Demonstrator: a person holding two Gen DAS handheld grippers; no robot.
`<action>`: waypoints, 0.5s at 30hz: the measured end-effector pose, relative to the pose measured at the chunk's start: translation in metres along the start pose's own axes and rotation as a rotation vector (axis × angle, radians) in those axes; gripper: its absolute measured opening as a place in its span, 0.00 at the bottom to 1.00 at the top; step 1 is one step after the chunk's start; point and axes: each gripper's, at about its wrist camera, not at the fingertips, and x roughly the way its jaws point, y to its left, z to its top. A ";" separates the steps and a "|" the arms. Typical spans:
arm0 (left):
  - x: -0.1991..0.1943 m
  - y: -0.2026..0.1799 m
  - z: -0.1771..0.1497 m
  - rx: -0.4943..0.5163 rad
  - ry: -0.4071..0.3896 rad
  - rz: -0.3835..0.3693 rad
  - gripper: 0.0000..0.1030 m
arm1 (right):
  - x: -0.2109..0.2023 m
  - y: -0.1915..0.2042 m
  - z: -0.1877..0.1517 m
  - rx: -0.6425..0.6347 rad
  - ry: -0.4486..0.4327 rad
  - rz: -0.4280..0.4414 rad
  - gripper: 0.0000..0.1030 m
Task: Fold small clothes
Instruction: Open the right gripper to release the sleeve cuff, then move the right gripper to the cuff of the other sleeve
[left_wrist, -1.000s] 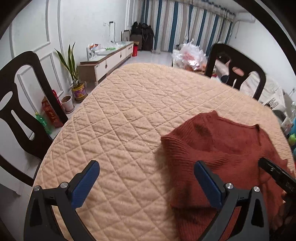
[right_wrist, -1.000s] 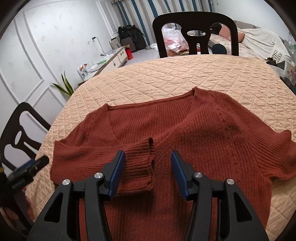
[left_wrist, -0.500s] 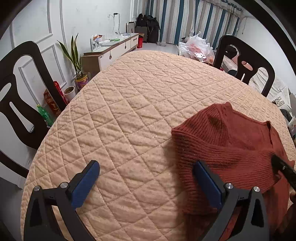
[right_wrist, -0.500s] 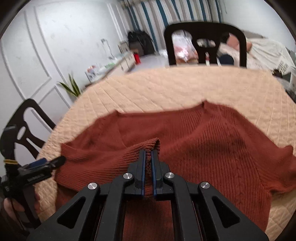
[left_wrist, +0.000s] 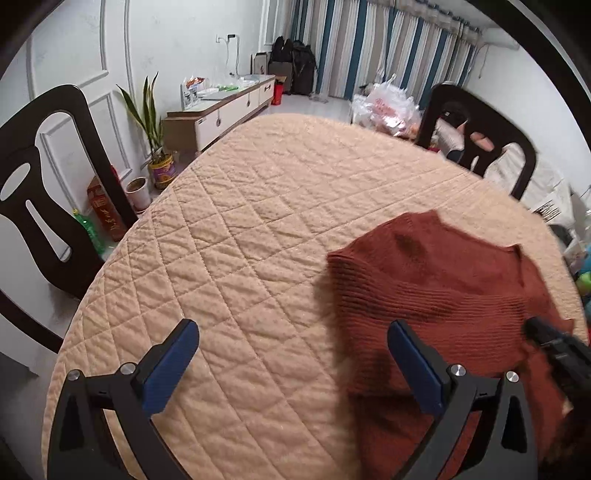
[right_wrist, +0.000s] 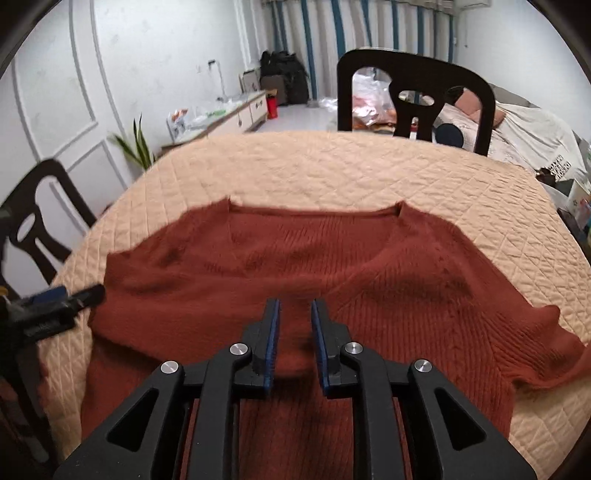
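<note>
The sweater (right_wrist: 388, 266) lies under the right tool's (right_wrist: 294, 325) opening jaws.

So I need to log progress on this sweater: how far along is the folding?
Early. Done: the rust sweater lies flat on the quilted table cover, one sleeve folded in over its front. In hand: nothing is pinched; the right hand-held gripper is opening just above the knit, and the left hand-held gripper hangs wide open at the sweater's edge. Left: the other sleeve, still spread out, then the body folds.
</note>
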 end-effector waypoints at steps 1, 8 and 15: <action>-0.008 -0.001 -0.001 -0.003 -0.006 -0.024 1.00 | 0.004 0.000 -0.001 -0.011 0.027 -0.023 0.18; -0.040 -0.030 -0.007 0.041 -0.040 -0.132 1.00 | -0.027 -0.037 -0.017 0.072 -0.015 -0.012 0.18; -0.045 -0.071 -0.019 0.085 0.001 -0.234 1.00 | -0.070 -0.103 -0.030 0.189 -0.082 -0.099 0.37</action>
